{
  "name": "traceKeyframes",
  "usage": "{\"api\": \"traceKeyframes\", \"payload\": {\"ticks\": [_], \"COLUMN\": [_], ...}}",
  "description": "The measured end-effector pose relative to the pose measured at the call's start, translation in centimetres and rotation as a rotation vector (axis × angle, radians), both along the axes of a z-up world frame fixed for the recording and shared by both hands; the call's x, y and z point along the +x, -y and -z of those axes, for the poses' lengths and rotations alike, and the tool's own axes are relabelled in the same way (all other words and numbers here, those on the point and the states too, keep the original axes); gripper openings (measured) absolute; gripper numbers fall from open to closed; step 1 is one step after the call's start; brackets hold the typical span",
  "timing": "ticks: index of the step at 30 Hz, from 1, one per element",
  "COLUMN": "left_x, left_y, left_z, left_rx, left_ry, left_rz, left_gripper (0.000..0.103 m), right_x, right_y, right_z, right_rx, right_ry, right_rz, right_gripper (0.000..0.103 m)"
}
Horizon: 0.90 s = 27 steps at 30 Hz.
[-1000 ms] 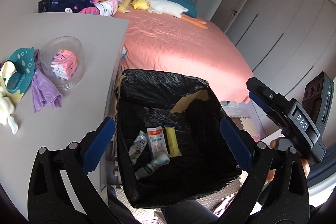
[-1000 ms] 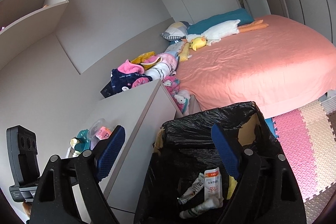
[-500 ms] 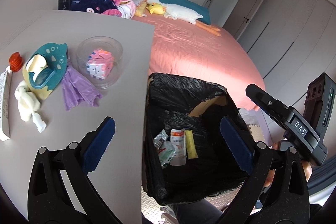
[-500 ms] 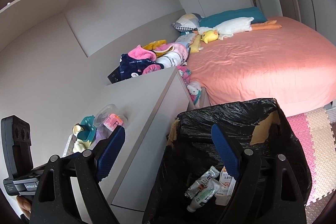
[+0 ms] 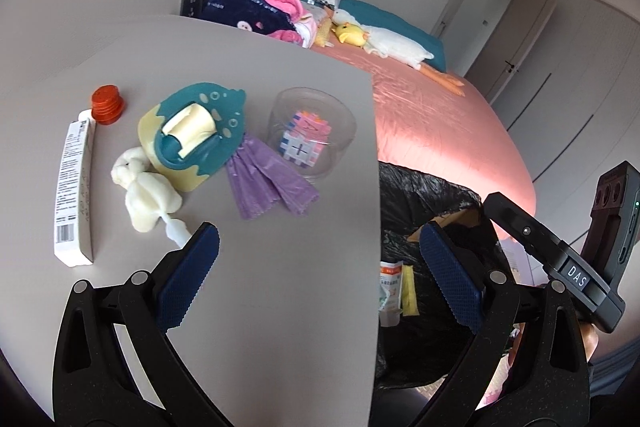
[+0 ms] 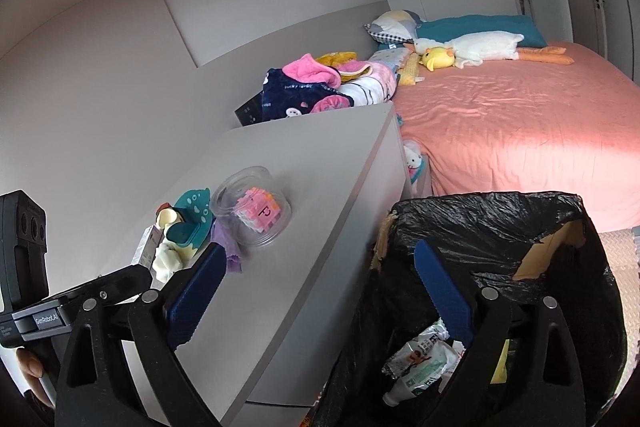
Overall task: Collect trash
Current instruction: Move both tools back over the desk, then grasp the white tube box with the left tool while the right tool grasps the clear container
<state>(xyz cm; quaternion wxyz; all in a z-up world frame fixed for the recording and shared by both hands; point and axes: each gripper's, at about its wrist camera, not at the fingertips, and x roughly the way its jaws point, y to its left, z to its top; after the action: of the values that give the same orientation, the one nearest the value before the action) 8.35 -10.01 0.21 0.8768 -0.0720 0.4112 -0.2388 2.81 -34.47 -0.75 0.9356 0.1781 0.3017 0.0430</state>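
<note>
A grey cabinet top [image 5: 280, 155] stands beside a bed with a pink sheet [image 6: 520, 131]. The left gripper [image 5: 316, 275] hangs released and empty over the cabinet edge; the right gripper [image 6: 316, 291], also spread and empty, straddles the cabinet and the black-lined trash bin [image 6: 480, 223]. Wrappers [image 6: 420, 355] lie inside the bin. The left view alone shows a white box [image 5: 74, 195] with a barcode, an orange cap [image 5: 107, 103], and "DAS" on the right gripper's body; "GenRobot.AI" shows in the right view. Farther off stands a clear tub [image 5: 310, 131] with a block marked "+".

Bedroom w/ plain pale grey walls [image 6: 100, 75]. Wide bed w/ salmon-pink satin sheet [image 6: 520, 131], sunlit at the foot. Flat-topped grey cabinet [image 5: 280, 267] beside it. White panelled wardrobe doors [image 5: 560, 39] along far wall.
</note>
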Motion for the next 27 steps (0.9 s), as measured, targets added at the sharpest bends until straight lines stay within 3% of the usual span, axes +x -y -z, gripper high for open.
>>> {"api": "traceKeyframes", "payload": {"ticks": [27], "left_x": [4.5], "left_y": [-9.8], "left_z": [1.8], "left_rx": [0.068], "left_ry": [-0.027], "left_rz": [-0.236], "left_gripper": [0.096], "right_x": [8.9], "right_y": [-8.4], "right_z": [2.0], "right_rx": [-0.11], "right_ry": [-0.087], "right_rz": [-0.141], "right_gripper": [0.099]}}
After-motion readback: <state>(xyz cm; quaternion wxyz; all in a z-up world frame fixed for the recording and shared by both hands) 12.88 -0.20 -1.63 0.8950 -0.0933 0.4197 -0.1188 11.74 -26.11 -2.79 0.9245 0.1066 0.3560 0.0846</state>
